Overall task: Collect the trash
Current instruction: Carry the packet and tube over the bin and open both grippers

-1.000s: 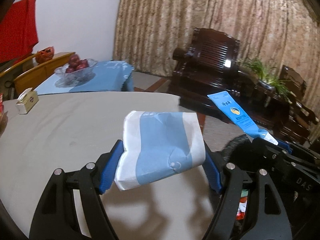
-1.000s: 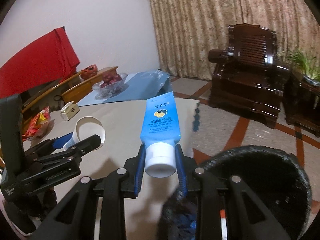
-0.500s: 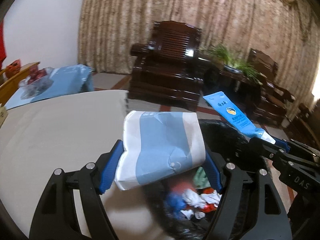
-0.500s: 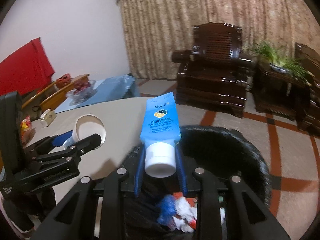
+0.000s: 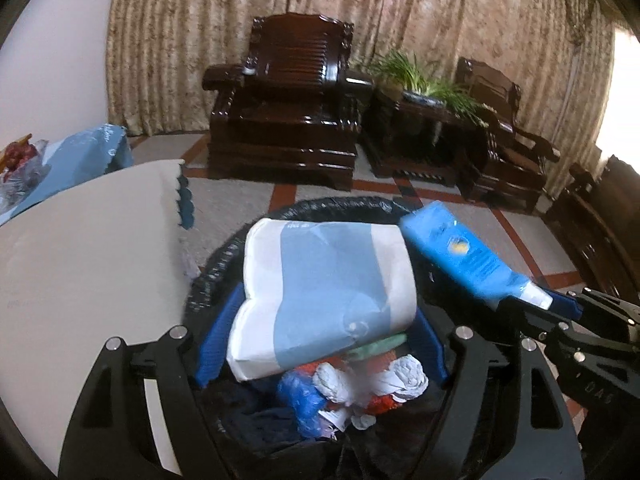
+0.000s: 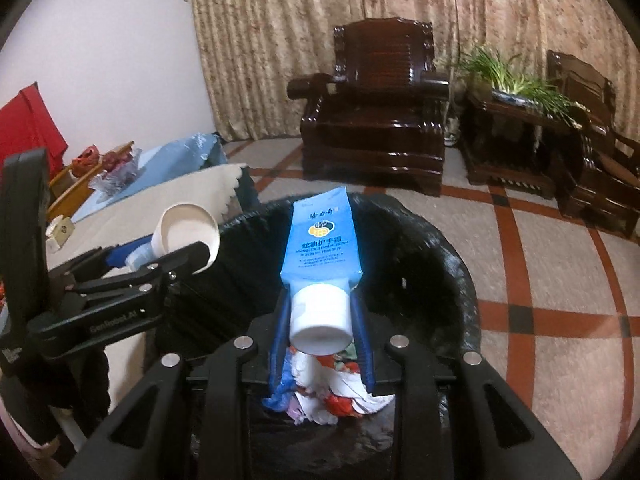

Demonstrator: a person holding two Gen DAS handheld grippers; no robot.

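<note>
Now both hand-held grippers are opening over the black bin [image 6: 440,248], left [image 5: 320,344] around the paper cup [image 5: 324,296], right [image 6: 320,344] around the blue tube [image 6: 320,240]; either could bounce off the rim onto the floor.

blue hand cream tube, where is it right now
In the right wrist view the blue hand cream tube sits cap-down between the right tongs, whose jaws are opening, over the black-lined trash bin, right of the paper cup.

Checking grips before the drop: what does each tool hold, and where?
Left tool: blue-and-white paper cup, across its sides. Right tool: blue tube, at its white cap; both opening.
</note>
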